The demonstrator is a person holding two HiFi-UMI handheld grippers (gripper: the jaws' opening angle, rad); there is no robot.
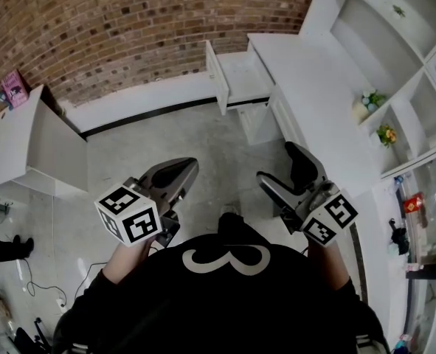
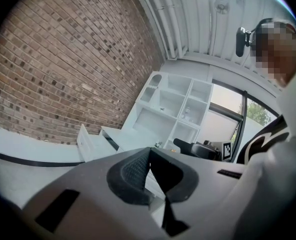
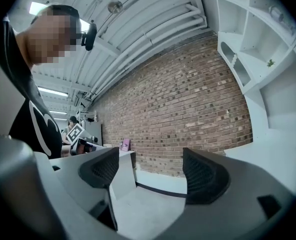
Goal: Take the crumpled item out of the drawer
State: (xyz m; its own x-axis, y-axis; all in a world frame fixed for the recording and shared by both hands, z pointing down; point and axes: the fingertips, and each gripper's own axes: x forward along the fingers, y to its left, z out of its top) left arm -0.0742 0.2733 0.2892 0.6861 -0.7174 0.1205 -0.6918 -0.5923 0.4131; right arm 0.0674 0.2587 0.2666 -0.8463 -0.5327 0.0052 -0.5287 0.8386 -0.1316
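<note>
The left gripper (image 2: 149, 151) has its jaws pressed together with nothing between them, while the right gripper (image 3: 153, 170) stands wide open and empty. Far ahead, only the head view looks into the pulled-out drawer (image 1: 238, 76) of the white desk (image 1: 302, 83). I cannot make out the crumpled item there.

red-brown brick wall (image 1: 129, 28), white drawer (image 1: 241, 76) and shelves (image 1: 395, 43), pale grey floor (image 1: 158, 135), black shirt (image 1: 225, 301), pink box (image 1: 14, 87).
</note>
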